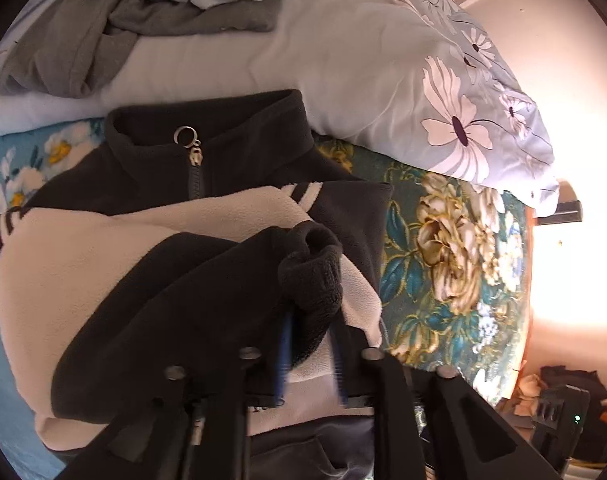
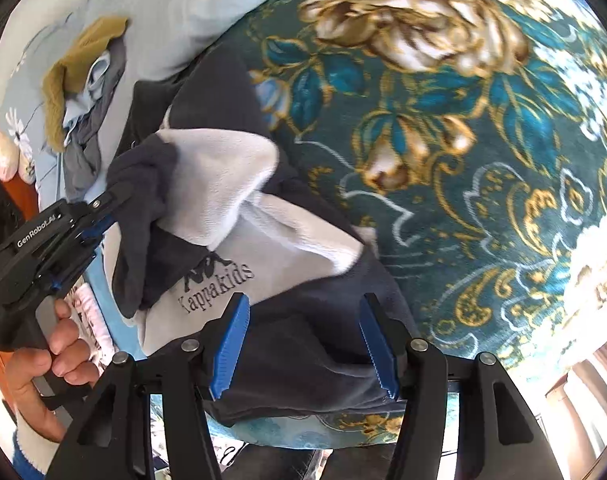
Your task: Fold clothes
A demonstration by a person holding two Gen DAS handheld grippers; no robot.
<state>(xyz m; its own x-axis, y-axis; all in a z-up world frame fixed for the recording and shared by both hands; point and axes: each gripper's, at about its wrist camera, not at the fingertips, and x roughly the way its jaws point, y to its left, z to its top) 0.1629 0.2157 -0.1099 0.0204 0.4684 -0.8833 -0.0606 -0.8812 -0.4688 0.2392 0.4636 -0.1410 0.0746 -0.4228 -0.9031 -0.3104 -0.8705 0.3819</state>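
Jacket (image 1: 103, 264) lengthwise on bedspread (image 1: 443, 240), collar toward pillow (image 1: 343, 60), left gripper (image 1: 311, 360) loosened around cuff (image 1: 311, 276), right gripper (image 2: 305, 348) apart.

Black grippers, blue ribbed pads (image 2: 230, 348), silver screws; "GenRobot.AI" marking (image 2: 36, 232).

One black-and-white fleece jacket (image 1: 151, 264), one floral pillow (image 1: 383, 80), and three crumpled garments (image 1: 143, 8) piled behind.
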